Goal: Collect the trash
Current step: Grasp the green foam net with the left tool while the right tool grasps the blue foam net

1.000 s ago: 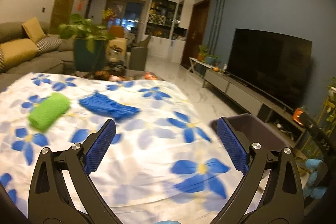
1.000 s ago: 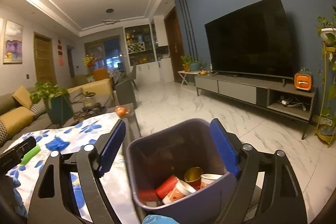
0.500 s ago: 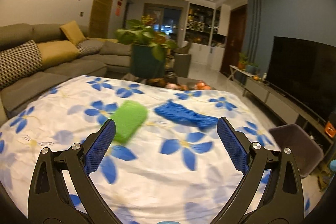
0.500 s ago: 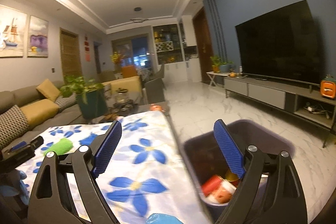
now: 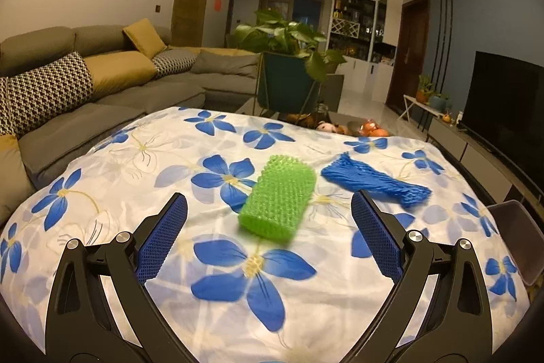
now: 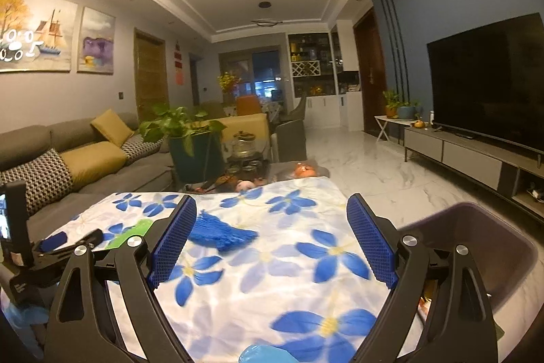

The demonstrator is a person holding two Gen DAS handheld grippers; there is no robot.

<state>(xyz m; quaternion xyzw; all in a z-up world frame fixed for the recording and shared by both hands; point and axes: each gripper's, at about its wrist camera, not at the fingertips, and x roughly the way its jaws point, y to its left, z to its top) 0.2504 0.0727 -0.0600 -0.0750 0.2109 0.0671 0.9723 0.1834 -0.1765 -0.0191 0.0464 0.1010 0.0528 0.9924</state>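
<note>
Green foam sleeve (blurred) between open left gripper pads.

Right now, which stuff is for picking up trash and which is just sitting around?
For the job:
green foam sleeve
blue foam net
bin
left gripper, open
right gripper, open

Just lying about:
flowered cloth
plant
sofa
TV
toys past the cloth

Floral-clothed table — green, blue nets
</note>
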